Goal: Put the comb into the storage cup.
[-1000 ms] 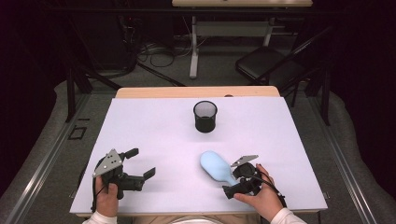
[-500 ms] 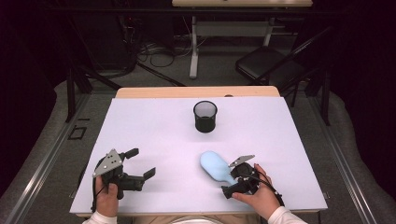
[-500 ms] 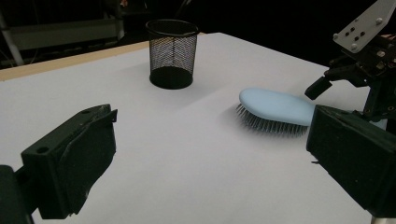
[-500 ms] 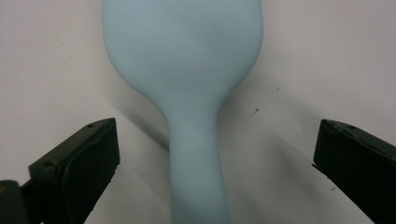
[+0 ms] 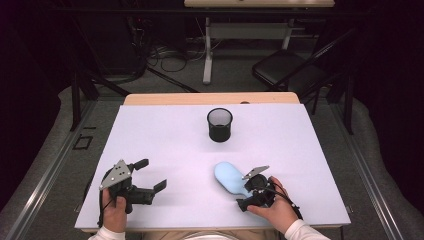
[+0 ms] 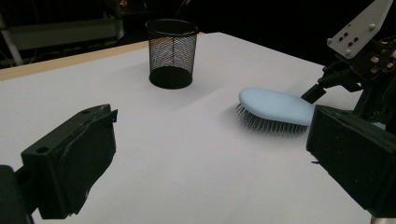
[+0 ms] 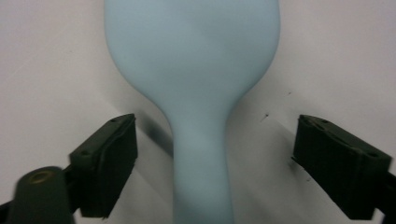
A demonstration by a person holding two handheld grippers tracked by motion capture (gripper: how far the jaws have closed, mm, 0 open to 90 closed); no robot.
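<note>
The right tongs (image 7: 215, 163) straddle the handle of the pale blue hairbrush (image 7: 196, 70), jaws apart with bare table showing on both sides of the handle; they have just been closing in, yet no pad touches it. The brush head stretches away toward twelve o'clock in the right gripper view, bristles down on the white table (image 5: 165, 135). The left tongs (image 5: 150, 175) hang released and empty, well apart at the brush's nine o'clock. A black mesh cup (image 5: 219, 124) stands upright near the brush's twelve o'clock.
</note>
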